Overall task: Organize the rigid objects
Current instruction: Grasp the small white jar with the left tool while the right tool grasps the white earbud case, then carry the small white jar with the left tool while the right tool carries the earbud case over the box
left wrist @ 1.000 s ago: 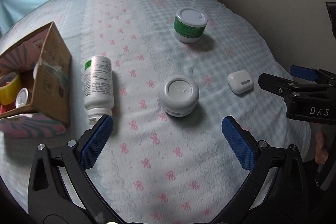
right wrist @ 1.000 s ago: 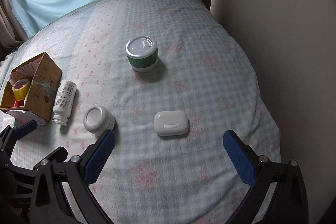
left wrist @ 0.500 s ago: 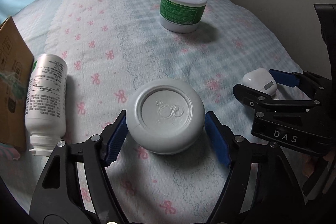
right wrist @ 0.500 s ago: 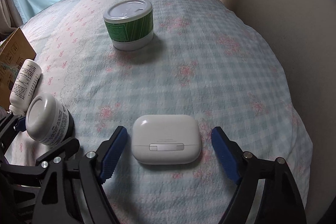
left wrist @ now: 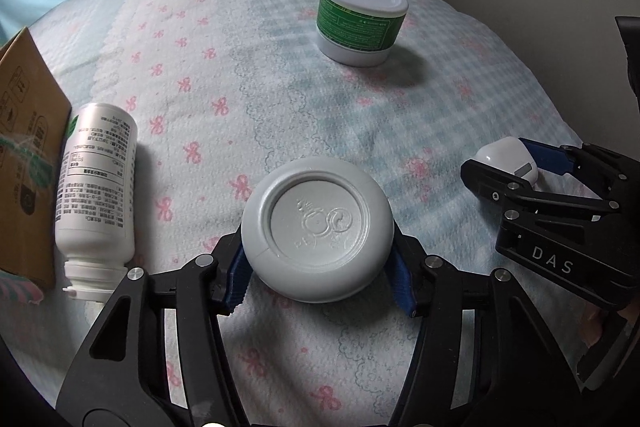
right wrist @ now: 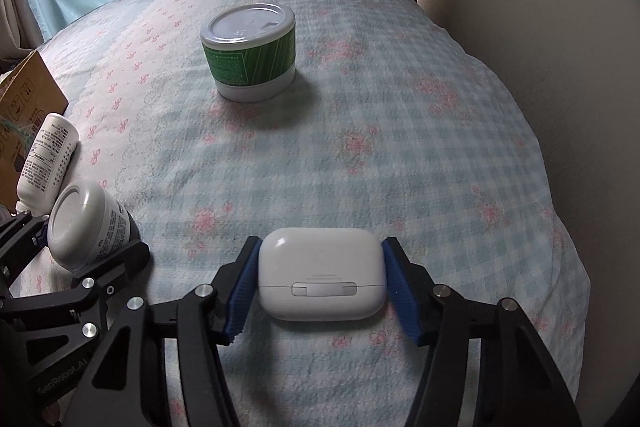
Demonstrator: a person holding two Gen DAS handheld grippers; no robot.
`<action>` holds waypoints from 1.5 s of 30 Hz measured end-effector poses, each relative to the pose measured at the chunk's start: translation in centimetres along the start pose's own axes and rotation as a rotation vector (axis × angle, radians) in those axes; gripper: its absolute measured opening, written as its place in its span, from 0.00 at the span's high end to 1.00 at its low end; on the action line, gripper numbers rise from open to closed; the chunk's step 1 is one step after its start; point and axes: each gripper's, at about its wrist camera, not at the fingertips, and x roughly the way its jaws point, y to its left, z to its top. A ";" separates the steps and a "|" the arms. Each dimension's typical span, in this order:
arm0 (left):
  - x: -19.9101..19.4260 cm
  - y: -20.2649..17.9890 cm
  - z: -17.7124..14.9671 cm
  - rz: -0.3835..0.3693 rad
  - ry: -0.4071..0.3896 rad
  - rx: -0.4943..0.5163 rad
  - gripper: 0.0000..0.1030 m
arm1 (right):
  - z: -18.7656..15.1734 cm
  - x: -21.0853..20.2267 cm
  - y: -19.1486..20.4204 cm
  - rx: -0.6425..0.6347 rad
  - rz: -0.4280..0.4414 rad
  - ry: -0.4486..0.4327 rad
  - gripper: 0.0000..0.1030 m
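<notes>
Now both grips are on! The left hand-held gripper, wide open a second ago and closing in half a second back, has its blue pads pressed against the sides of the white jar, which sits between the fingers on the bed cover. The right hand-held gripper has likewise shut its pads onto the white earbuds case, hinge side facing the camera. Ahead of both, the green-labelled tub stands upright, unmoved. To the left of the left hand-held gripper the white bottle lies on its side, just beside the cardboard box.
</notes>
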 end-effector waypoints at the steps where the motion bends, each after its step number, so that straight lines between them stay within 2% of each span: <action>1: -0.2 0.1 0.0 0.002 0.003 -0.003 0.48 | 0.0 -0.1 0.0 0.003 -0.003 0.002 0.46; 7: -2.4 0.9 0.5 0.019 -0.008 -0.022 0.48 | 0.4 -2.3 -0.3 0.037 -0.001 -0.003 0.46; 13: -7.3 1.6 1.9 0.016 -0.039 -0.066 0.48 | 1.9 -6.6 0.4 0.054 0.014 -0.025 0.46; 18: -13.8 1.6 3.9 0.017 -0.070 -0.102 0.48 | 4.4 -12.6 1.0 0.095 0.042 -0.044 0.46; 22: -20.3 1.9 5.5 0.030 -0.097 -0.123 0.48 | 6.7 -18.6 2.2 0.073 0.065 -0.072 0.46; 24: -23.3 2.1 6.3 0.038 -0.084 -0.134 0.48 | 7.9 -21.4 2.8 0.070 0.092 -0.077 0.46; 29: -30.3 3.7 7.0 0.089 -0.124 -0.166 0.48 | 9.7 -26.6 6.1 0.016 0.151 -0.096 0.46; 32: -33.3 5.5 7.0 0.115 -0.139 -0.185 0.48 | 10.8 -28.5 8.2 0.014 0.210 -0.100 0.46; 36: -35.9 9.0 6.9 0.137 -0.148 -0.214 0.48 | 12.0 -29.9 11.5 -0.010 0.246 -0.096 0.46; 40: -37.3 13.7 6.5 0.148 -0.151 -0.236 0.48 | 12.6 -30.2 15.2 -0.030 0.259 -0.092 0.46; 45: -38.2 20.1 5.8 0.141 -0.119 -0.237 0.48 | 13.1 -29.8 20.1 -0.008 0.271 -0.060 0.46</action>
